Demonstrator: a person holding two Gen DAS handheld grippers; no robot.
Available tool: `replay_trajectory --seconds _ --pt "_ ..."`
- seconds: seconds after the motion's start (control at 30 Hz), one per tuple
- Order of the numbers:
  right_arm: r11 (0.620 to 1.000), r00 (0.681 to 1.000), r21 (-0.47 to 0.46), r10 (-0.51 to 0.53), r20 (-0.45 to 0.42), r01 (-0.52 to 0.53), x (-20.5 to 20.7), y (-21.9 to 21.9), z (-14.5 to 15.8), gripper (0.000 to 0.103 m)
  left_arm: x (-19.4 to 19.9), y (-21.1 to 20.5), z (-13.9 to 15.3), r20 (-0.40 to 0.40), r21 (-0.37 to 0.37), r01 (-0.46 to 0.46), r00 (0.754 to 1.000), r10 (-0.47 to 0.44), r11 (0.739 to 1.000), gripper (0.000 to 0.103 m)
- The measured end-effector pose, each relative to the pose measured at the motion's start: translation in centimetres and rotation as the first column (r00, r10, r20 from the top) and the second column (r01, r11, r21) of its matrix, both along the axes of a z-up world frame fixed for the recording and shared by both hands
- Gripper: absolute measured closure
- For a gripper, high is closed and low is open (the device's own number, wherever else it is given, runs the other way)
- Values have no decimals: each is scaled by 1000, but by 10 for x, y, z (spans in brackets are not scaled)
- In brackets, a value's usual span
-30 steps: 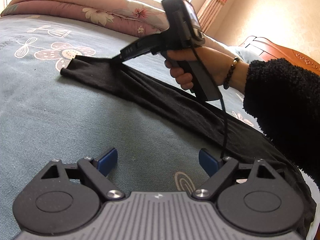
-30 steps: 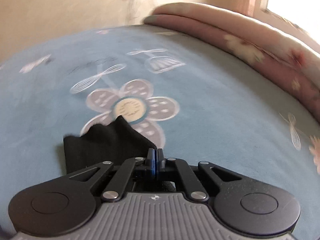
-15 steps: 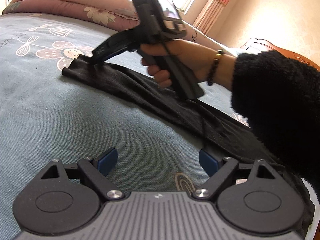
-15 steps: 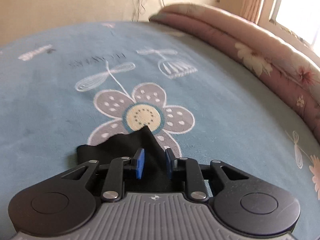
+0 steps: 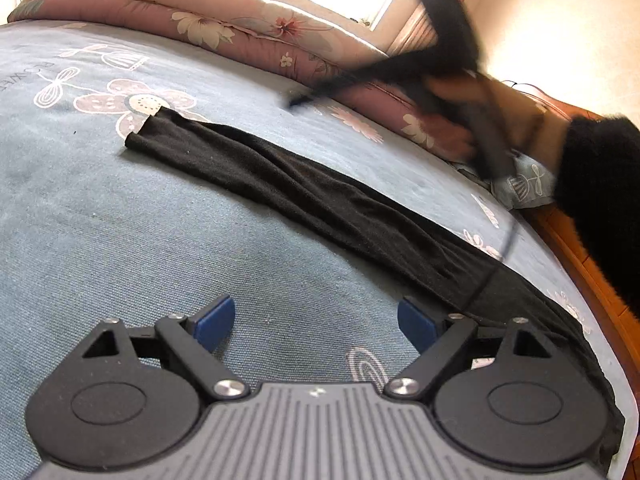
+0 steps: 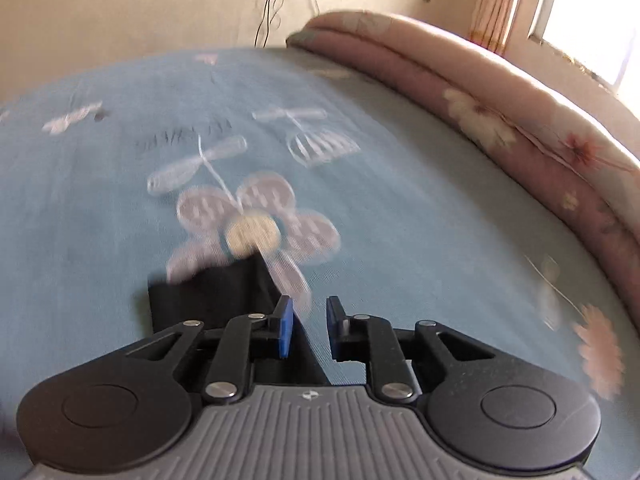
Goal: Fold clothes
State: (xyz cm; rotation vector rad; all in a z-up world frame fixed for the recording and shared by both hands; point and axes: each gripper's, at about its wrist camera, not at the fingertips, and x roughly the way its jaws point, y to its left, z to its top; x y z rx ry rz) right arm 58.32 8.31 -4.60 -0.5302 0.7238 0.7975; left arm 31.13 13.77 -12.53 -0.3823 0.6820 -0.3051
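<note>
The black garment (image 5: pixel 320 196) lay stretched out long across the blue bedsheet (image 5: pixel 120 232), its end on the flower print and no fold made yet. Your left gripper (image 5: pixel 316 320) gaped wide and empty near the garment's near edge, while your right gripper (image 6: pixel 308 328) held nothing, its narrow gap closing just beside the far end.

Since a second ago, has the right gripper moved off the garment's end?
Yes. The right gripper has lifted off the black garment, toward the folded quilt.

black garment (image 5: pixel 320 192), flower-printed blue bedsheet (image 5: pixel 120 216), pink floral quilt (image 5: pixel 208 20)
</note>
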Motion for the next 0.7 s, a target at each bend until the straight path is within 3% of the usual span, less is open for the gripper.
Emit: replay_trajectory --seconds 0.17,0.3,0.37,0.5,0.57,0.67,0.7 --pt "988 988 -116 -112 -105 100 4 -81 -26 81 1 -1 -1 2 6 3 1000 -3 1000 15" --pt "984 973 -88 -168 -157 156 1 -118 -53 81 0 -4 -1 8 26 8 1000 -9 1000 15" --pt "988 971 -34 -156 -179 153 -2 -126 -57 100 0 -4 -1 10 28 10 1000 -10 1000 15" --pt "984 978 -2 -179 -104 180 -4 -132 -52 102 -2 -4 -1 9 22 7 1000 -7 1000 15" --pt "968 963 42 -243 -120 249 4 -139 -48 101 -2 -4 0 9 21 7 1000 -7 1000 15" --pt "964 960 7 -265 -89 267 -1 -135 -48 100 -2 -4 0 8 17 6 1000 -6 1000 15" --pt "964 962 0 -264 -74 265 -4 -134 -46 95 -2 -3 0 7 14 6 1000 -6 1000 15"
